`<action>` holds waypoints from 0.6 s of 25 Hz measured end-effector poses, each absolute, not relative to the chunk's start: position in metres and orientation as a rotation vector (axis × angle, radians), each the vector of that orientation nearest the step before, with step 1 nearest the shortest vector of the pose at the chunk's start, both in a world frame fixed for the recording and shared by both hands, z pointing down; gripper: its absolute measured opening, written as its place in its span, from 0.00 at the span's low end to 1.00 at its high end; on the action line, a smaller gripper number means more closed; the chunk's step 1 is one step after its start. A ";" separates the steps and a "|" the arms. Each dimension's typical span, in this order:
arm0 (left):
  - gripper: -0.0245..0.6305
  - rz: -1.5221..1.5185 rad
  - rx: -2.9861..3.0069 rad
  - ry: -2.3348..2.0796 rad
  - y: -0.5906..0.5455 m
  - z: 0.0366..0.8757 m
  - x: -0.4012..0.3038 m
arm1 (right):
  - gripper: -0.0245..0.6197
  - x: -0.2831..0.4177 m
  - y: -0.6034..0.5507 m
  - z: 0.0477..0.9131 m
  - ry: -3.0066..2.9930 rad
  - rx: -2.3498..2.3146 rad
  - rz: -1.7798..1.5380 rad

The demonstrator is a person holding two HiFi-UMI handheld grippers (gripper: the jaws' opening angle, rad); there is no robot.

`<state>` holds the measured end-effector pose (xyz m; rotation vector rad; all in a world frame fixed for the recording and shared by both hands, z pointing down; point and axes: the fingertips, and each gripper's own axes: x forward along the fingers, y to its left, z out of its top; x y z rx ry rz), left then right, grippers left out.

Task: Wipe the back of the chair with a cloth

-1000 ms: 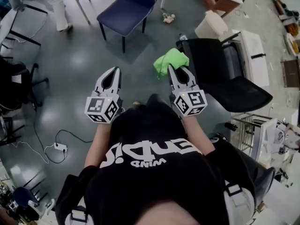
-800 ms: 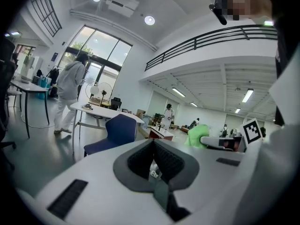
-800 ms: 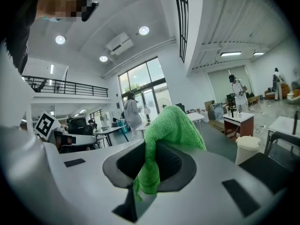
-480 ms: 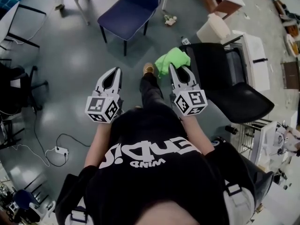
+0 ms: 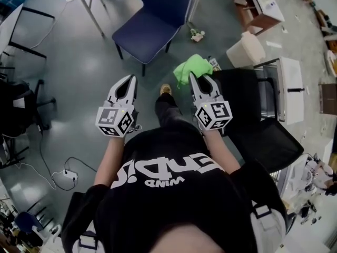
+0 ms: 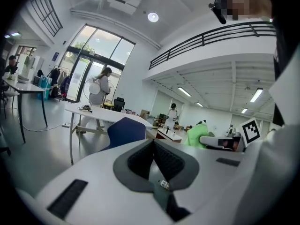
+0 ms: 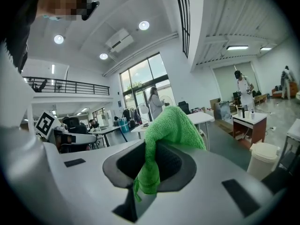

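A green cloth [image 5: 192, 67] is clamped in my right gripper [image 5: 200, 80], which is shut on it; in the right gripper view the green cloth [image 7: 168, 130] bunches out of the closed jaws. My left gripper [image 5: 128, 81] is held level beside it, shut with nothing in it, and in the left gripper view its jaws meet [image 6: 153, 144]. A black chair [image 5: 258, 115] stands just right of the right gripper, its back toward me. A blue chair [image 5: 152, 20] stands further ahead on the grey floor.
A white bin [image 5: 245, 49] and a wooden cabinet [image 5: 260, 4] lie ahead on the right. A table leg [image 5: 93, 17] is at the upper left, black chairs [image 5: 21, 101] at the left edge, and a cable with power strip [image 5: 67, 175] on the floor.
The view has shifted: the black and blue chairs sit lower and further right in the picture. My foot shows ahead between the grippers. Both grippers keep their pose and the cloth stays clamped.
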<state>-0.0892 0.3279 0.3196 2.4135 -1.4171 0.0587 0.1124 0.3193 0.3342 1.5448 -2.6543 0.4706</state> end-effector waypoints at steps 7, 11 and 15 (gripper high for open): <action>0.04 0.069 2.427 -1.439 0.227 0.300 -0.072 | 0.12 0.125 0.219 0.326 -2.671 1.519 0.494; 0.04 0.050 2.431 -1.440 0.177 0.295 -0.067 | 0.12 0.128 0.172 0.322 -2.693 1.486 0.472; 0.04 0.036 2.436 -1.438 0.139 0.292 -0.061 | 0.12 0.134 0.136 0.317 -2.705 1.480 0.495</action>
